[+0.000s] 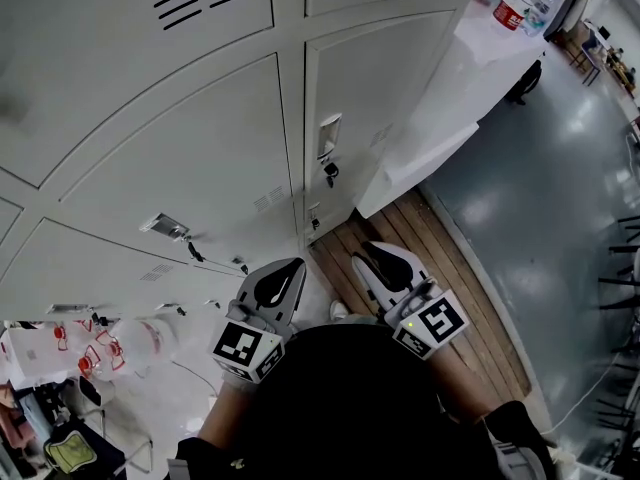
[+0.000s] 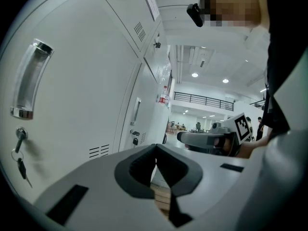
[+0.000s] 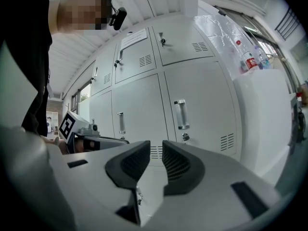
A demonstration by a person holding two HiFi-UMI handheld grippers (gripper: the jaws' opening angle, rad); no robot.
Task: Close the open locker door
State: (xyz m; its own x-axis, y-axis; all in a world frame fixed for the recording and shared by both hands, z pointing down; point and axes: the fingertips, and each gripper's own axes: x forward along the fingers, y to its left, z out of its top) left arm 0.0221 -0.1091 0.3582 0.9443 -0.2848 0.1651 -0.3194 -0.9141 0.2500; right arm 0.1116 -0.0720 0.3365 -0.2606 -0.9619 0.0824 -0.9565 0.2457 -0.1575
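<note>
Grey locker doors fill the wall ahead; the one on the left and the one on the right both lie flush, and I see no door standing open. The right door has a handle with a key below it. My left gripper and right gripper are held low, close to the person's body and short of the lockers. Both are shut with nothing between the jaws. The left gripper points along a door with a chrome handle. The right gripper faces a door handle.
A white counter with bottles juts out to the right of the lockers. A wooden strip runs along their base beside a glossy grey floor. Clear bottles and bags lie at the lower left.
</note>
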